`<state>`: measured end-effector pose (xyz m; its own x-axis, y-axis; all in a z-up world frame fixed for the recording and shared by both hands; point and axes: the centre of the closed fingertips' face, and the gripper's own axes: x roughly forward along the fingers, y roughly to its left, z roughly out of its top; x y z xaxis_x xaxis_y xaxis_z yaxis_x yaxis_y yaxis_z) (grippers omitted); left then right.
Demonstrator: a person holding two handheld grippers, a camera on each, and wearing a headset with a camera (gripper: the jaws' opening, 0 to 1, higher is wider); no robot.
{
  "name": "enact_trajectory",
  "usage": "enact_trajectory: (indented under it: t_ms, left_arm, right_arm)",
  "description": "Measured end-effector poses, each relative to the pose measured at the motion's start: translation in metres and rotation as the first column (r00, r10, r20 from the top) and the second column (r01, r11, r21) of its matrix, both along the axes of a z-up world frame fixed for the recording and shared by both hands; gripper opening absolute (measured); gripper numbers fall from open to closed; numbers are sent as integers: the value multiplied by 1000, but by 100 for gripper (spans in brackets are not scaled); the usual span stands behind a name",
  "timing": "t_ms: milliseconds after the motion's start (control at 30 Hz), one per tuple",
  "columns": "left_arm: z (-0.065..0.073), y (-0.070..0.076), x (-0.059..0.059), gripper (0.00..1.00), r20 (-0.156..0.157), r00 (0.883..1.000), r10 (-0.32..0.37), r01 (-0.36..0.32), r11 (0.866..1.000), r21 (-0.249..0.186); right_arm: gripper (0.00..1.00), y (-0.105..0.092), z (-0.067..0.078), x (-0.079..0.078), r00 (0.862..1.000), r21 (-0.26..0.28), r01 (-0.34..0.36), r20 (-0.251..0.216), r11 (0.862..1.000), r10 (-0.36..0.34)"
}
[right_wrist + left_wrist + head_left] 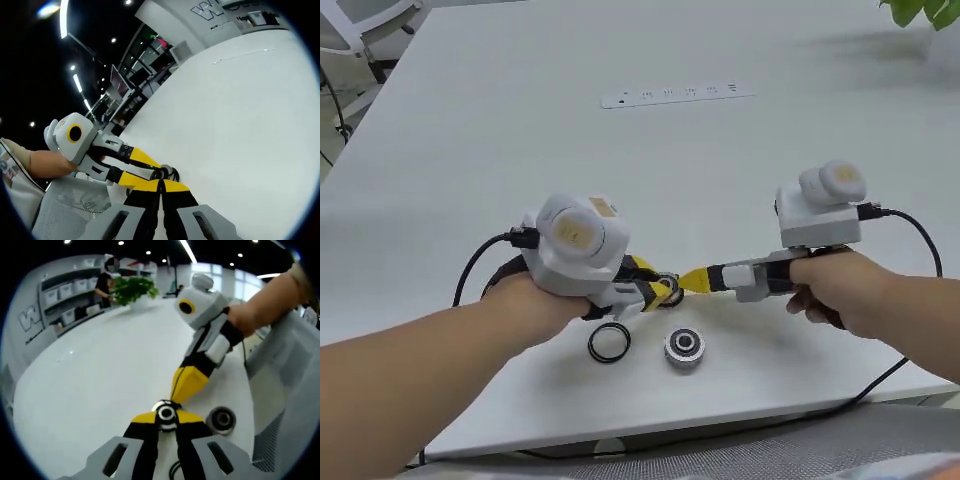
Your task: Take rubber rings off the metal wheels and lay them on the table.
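- Left gripper (662,292): rounded white housing, yellowish round patch on top, black jaws with yellow tips, black left cable (480,255).
- Right gripper (692,282): boxy white housing, yellow-tipped jaws, black right cable (925,232).

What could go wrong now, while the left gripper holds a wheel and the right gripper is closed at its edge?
1. The left gripper grips the metal wheel on a small area, so the pull of the right gripper could twist it loose.
2. The rubber ring and the bare wheel lie close by, near the edge of the table; a dropped wheel might knock them off.
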<state>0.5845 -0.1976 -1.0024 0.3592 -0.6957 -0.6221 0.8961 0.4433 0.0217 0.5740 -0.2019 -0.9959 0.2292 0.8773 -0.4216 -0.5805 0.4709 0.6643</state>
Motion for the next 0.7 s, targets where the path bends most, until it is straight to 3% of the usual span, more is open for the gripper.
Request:
enact_trajectory:
  t_ms: [500, 700]
  left_arm:
    - [0, 0, -2, 12, 3, 1000, -5, 5, 1000, 5]
    - [0, 0, -2, 12, 3, 1000, -2, 2, 1000, 5]
  right_arm:
    - [0, 8, 10, -4, 1000, 54, -15, -13, 998, 16]
    - [0, 15, 13, -12, 998, 73, -51, -19, 996, 53]
